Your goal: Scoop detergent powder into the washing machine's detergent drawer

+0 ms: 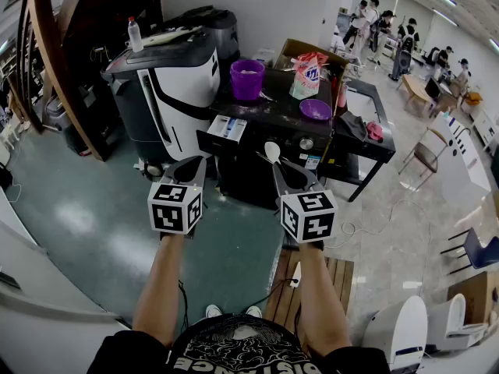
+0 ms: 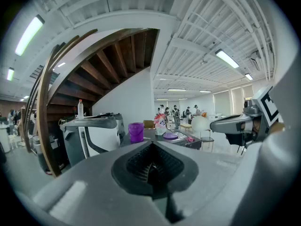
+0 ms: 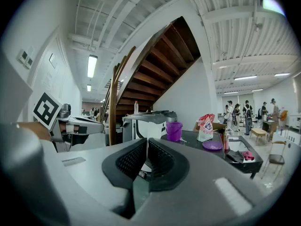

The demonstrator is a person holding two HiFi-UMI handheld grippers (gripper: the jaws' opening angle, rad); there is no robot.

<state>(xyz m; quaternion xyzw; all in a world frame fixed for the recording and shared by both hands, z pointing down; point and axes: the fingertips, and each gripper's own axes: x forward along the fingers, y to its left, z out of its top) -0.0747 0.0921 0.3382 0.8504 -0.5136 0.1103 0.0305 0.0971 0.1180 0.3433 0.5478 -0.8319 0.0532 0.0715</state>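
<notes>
The washing machine (image 1: 274, 112) is black-topped, and its detergent drawer (image 1: 227, 128) is pulled out at the front left. On top stand a purple bucket (image 1: 247, 79), a detergent bag (image 1: 306, 75) and a purple dish (image 1: 315, 109). My right gripper (image 1: 279, 166) is shut on the handle of a white spoon (image 1: 272, 151), bowl up, just short of the machine's front. My left gripper (image 1: 189, 164) is shut on nothing, level with it to the left, below the drawer. In the left gripper view the spoon bowl (image 2: 200, 123) shows white ahead of the right gripper.
A grey-and-white appliance (image 1: 173, 84) with a bottle (image 1: 136, 34) on top stands left of the machine. A wooden staircase (image 1: 47, 61) rises at far left. A dark sink table (image 1: 368, 123) with a pink cloth (image 1: 375, 131) adjoins on the right. People stand far behind.
</notes>
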